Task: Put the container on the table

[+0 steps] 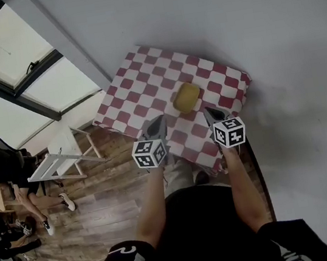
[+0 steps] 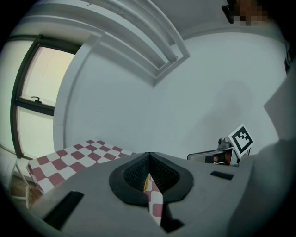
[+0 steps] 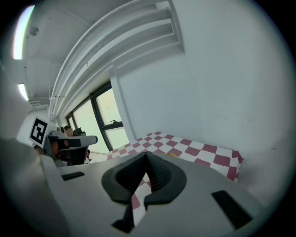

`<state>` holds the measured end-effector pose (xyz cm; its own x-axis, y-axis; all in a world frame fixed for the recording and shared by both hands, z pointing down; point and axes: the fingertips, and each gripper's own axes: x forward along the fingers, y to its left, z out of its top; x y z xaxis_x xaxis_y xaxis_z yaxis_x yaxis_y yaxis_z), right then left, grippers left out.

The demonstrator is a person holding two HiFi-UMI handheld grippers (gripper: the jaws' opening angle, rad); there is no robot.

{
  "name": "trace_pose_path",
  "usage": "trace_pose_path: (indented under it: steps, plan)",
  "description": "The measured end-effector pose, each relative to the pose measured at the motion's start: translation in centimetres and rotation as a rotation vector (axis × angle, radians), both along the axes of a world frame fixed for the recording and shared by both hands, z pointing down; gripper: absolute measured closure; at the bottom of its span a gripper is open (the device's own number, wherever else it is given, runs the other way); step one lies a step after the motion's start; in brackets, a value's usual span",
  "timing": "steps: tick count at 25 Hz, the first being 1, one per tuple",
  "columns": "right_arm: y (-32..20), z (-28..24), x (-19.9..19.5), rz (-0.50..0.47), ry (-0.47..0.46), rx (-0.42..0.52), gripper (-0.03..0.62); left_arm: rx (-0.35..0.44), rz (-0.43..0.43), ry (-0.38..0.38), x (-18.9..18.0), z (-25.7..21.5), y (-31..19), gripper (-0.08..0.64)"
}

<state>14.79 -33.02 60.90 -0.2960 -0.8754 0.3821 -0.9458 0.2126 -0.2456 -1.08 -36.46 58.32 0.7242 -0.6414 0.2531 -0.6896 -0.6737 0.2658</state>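
Windows (image 1: 31, 74) and a white chair (image 1: 63, 156) on the wooden floor (image 1: 103, 216) fill the left side, next to the counter (image 1: 143, 78) with its red-and-white checked cloth. Over the counter's near edge hangs the left gripper (image 1: 160, 119), its jaws together tip against tip with nothing held. The yellow container (image 1: 186, 97) sits on the cloth just beyond and between the two grippers, and to its right the right gripper (image 1: 207, 111) also has its jaws together.

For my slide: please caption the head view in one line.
Left hand-held gripper and right hand-held gripper, both shut, hover near the yellow container on the checkered table.
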Motion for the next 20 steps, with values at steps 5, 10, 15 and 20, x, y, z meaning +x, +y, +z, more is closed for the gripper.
trace_pose_path:
  steps: [5, 10, 15, 20]
  plan:
    - [0.4, 0.2, -0.8, -0.025, 0.009, -0.002, 0.577, -0.001, -0.015, 0.0, -1.1, 0.1, 0.9, 0.535]
    - [1.1, 0.5, -1.6, -0.043, 0.007, -0.007, 0.577, -0.011, -0.015, 0.011, -1.0, 0.2, 1.6, 0.535]
    - [1.7, 0.3, -2.4, -0.061, 0.013, -0.002, 0.577, -0.027, -0.004, 0.008, -0.7, 0.7, 2.6, 0.535]
    - [2.4, 0.1, -2.9, -0.061, 0.02, 0.005, 0.577, -0.031, 0.006, 0.011, -0.6, 0.9, 3.4, 0.535]
